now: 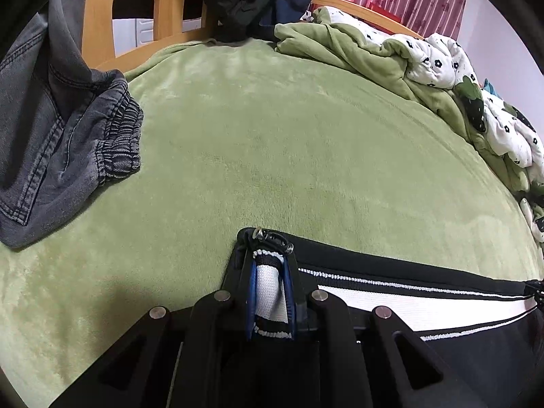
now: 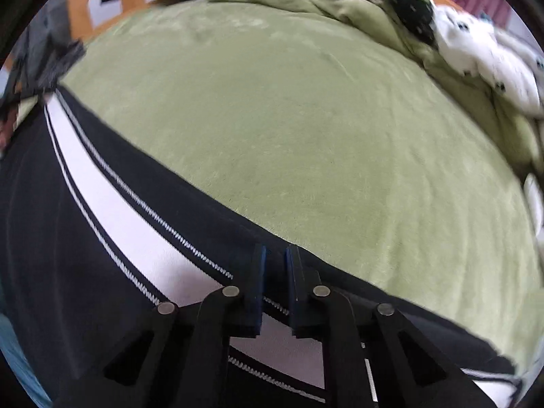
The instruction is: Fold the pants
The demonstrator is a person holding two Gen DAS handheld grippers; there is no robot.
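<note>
Now both tools grip the black pants (image 2: 51,238) on the bed (image 1: 272,136): left tool (image 1: 271,285) clamped on the hem, right tool (image 2: 273,285) pinching the striped side.

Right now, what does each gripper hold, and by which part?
The left gripper is shut on the pants at a bunched end of the white side stripe. The right gripper is shut on the pants' black edge beside the stripe.
</note>
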